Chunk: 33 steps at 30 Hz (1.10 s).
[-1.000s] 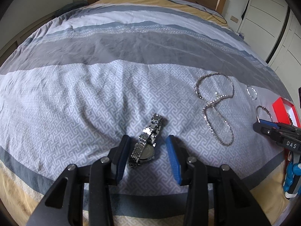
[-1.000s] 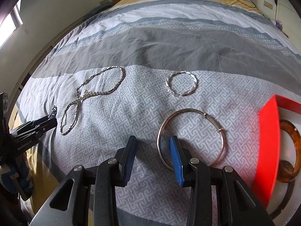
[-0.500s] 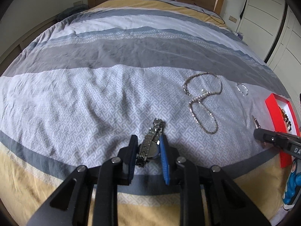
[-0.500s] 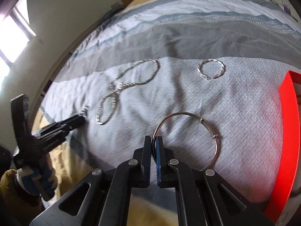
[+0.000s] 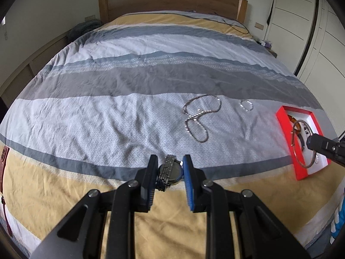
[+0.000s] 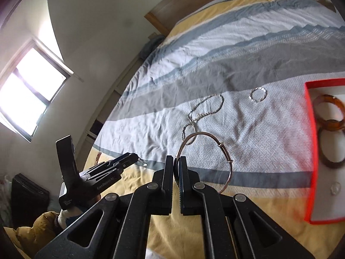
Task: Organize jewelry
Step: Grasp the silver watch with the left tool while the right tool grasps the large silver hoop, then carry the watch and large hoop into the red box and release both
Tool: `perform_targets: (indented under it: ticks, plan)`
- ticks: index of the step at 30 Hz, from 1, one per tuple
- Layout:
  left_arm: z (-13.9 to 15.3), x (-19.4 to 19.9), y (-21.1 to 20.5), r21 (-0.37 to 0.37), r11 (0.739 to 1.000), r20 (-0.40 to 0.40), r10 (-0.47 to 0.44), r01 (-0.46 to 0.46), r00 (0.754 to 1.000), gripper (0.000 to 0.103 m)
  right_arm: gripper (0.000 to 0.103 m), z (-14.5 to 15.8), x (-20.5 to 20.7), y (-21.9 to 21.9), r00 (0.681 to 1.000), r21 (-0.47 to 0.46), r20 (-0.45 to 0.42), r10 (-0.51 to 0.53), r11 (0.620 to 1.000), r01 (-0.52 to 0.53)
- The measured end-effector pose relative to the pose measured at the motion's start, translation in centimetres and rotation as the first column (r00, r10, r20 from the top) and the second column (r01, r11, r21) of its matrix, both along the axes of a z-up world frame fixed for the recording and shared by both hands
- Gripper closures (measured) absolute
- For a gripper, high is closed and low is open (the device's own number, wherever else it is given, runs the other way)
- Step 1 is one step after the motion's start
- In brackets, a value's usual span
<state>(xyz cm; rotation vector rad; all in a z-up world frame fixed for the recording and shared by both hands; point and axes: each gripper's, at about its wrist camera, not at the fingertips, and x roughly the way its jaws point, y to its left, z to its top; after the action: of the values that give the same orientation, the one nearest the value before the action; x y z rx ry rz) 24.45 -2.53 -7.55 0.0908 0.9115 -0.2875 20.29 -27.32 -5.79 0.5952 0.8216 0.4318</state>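
Observation:
A dark metal wristwatch [image 5: 169, 172] hangs above the striped bedspread, with my left gripper [image 5: 169, 167] shut on it. My right gripper [image 6: 176, 161] is shut on a thin silver bangle [image 6: 224, 149], lifted off the bed. In the left wrist view that bangle [image 5: 294, 149] hangs in front of the red jewelry box [image 5: 284, 127] at the right. On the bed lie a silver chain necklace [image 5: 197, 116] and a small twisted silver bracelet [image 5: 246, 104]. Amber bangles [image 6: 330, 116] rest inside the red box [image 6: 311, 142].
The bed has a wooden headboard [image 5: 170, 2] at the far end. White wardrobe doors [image 5: 312, 32] stand to the right. A window [image 6: 28, 90] is on the left wall. A dark bag [image 6: 28, 194] and a yellow sleeve [image 6: 36, 231] show low left in the right wrist view.
Both grippers went from open to shut, the left on the watch and the right on the silver bangle. Both then rose off the bed carrying their items.

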Motion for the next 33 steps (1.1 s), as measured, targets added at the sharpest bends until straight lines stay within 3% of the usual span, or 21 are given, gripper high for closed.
perform_targets:
  ticks: [8,16,23,33]
  plan:
    - [3.0,-1.9,-8.9,-0.055,0.987,0.037,-0.146,0.148,0.989,0.081,0.098,3.0,-4.4,-7.4,0.994,-0.102,0.046,-0.101,0.989,0.105]
    - [3.6,-2.8,-21.4,-0.080,0.942,0.054,-0.323,0.327,0.945,0.081,0.098,2.0,-5.9,-16.8,0.978,-0.220,0.018,-0.207,0.954,0.206]
    - [1.2,-3.7,-29.7,-0.049,0.896,0.042,-0.439,0.441,0.897,0.081,0.098,-0.9,-5.1,-21.5,0.973,-0.279,-0.012,-0.232,0.935,0.219]
    - [-3.4,-4.3,-33.4,-0.010,0.873,-0.026,-0.488,0.488,0.873,0.081,0.098,-5.4,-4.8,-22.9,0.977,-0.355,-0.089,-0.195,0.922,0.152]
